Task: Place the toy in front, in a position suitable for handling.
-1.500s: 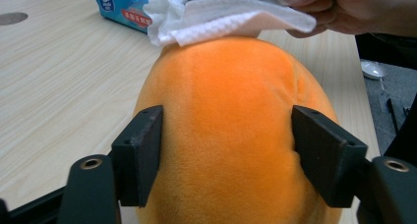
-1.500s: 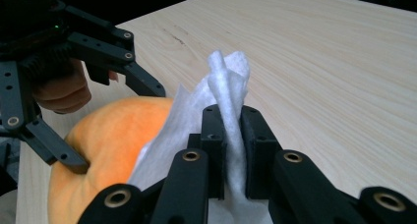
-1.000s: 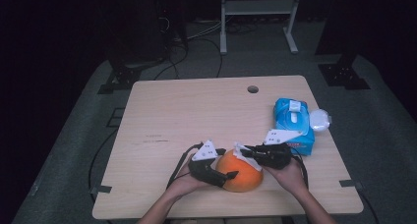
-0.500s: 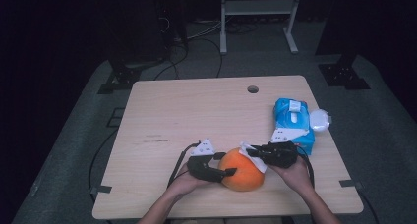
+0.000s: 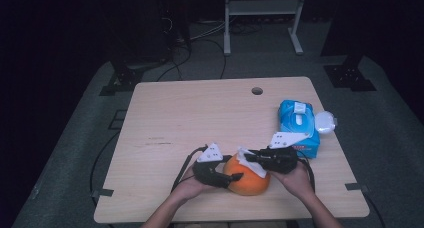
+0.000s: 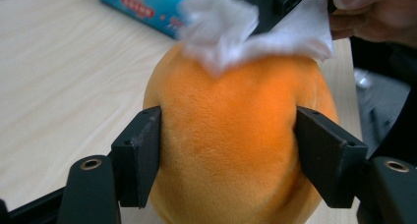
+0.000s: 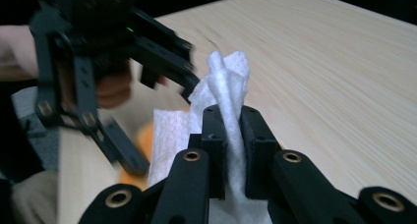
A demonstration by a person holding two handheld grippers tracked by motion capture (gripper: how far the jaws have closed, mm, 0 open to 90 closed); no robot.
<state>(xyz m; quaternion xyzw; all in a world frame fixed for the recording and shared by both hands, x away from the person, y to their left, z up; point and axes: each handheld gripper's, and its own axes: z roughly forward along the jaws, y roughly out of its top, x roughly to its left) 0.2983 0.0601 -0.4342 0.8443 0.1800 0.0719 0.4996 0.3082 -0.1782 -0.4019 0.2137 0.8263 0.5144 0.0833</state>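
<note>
A round orange plush toy sits near the table's front edge. My left gripper has just been closing its jaws, and the toy is between them: both pads press into its fuzzy sides, so it is shut on it. My right gripper is shut on a bunched white wipe. That wipe rests on the top of the toy, and the right gripper reaches in from the right above it.
A blue pack of wet wipes lies at the right of the wooden table, with a small white lid beside it. A cable hole is near the far edge. Dark floor and cables surround the table.
The left gripper's jaws have closed onto the sides of the orange toy. Both hands have stayed roughly in place, and the wipe remains on top of the toy.
</note>
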